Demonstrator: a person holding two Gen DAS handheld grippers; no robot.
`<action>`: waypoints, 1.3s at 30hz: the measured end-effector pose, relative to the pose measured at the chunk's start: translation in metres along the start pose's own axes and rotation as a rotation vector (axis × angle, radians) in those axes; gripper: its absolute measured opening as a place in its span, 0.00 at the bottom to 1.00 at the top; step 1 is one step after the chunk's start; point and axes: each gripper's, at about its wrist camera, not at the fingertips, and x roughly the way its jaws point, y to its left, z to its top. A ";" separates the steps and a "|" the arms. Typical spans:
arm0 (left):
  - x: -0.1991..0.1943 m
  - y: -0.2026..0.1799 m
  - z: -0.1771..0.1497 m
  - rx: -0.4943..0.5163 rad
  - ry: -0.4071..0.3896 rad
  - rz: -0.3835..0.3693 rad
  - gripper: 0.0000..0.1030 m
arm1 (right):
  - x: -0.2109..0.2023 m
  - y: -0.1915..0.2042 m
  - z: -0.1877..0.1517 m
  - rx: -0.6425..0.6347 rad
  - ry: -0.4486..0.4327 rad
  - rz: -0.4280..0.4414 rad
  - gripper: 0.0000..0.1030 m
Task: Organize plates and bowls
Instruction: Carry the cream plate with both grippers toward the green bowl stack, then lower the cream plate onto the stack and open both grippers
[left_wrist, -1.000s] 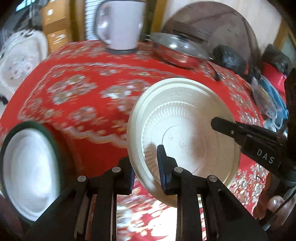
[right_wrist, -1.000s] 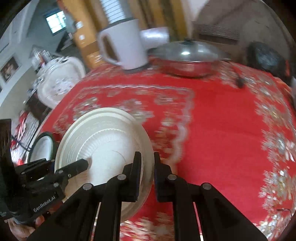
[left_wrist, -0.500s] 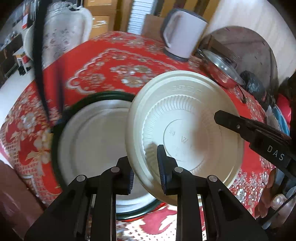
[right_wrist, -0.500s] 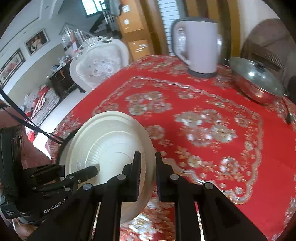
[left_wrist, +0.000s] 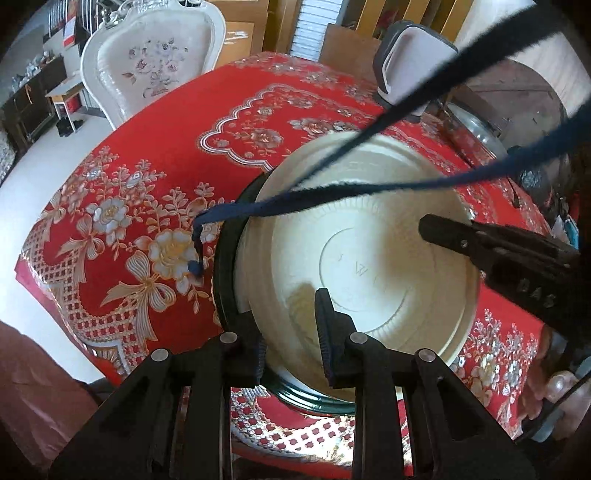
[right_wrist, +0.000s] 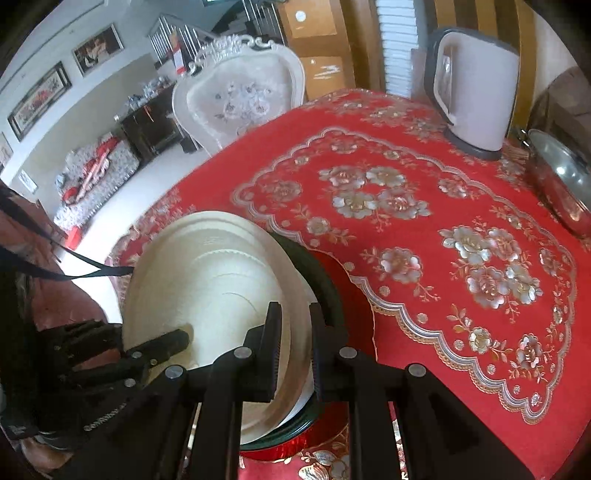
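Note:
A cream disposable plate (left_wrist: 369, 236) sits over a dark-green-rimmed white plate (left_wrist: 226, 266) near the table's front edge. My left gripper (left_wrist: 291, 332) is shut on the cream plate's near rim. My right gripper (right_wrist: 293, 350) is shut on the opposite rim of the same cream plate (right_wrist: 207, 277); its fingers (left_wrist: 480, 240) show at the right of the left wrist view. The green rim (right_wrist: 325, 280) shows just beyond the cream plate in the right wrist view. Most of the green-rimmed plate is hidden underneath.
A red floral tablecloth (right_wrist: 424, 240) covers the table. A white electric kettle (right_wrist: 476, 88) and a steel lidded pan (right_wrist: 561, 181) stand at the far side. A white ornate chair (right_wrist: 240, 99) stands beyond the table. A dark strap (left_wrist: 369, 184) hangs across the left wrist view.
Both grippers have carried the cream plate toward the table's front edge and brought it down over the green-rimmed plate, which it now mostly covers. A strap has swung into the left view.

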 end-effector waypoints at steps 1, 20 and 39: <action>0.000 0.001 0.001 0.001 0.001 -0.003 0.22 | 0.002 0.002 -0.001 -0.008 0.005 -0.015 0.14; -0.009 0.009 0.013 -0.033 -0.043 -0.082 0.42 | 0.001 -0.001 -0.007 0.008 -0.005 -0.043 0.14; -0.052 0.045 0.023 -0.059 -0.150 -0.034 0.60 | -0.031 -0.010 -0.016 0.101 -0.106 0.000 0.18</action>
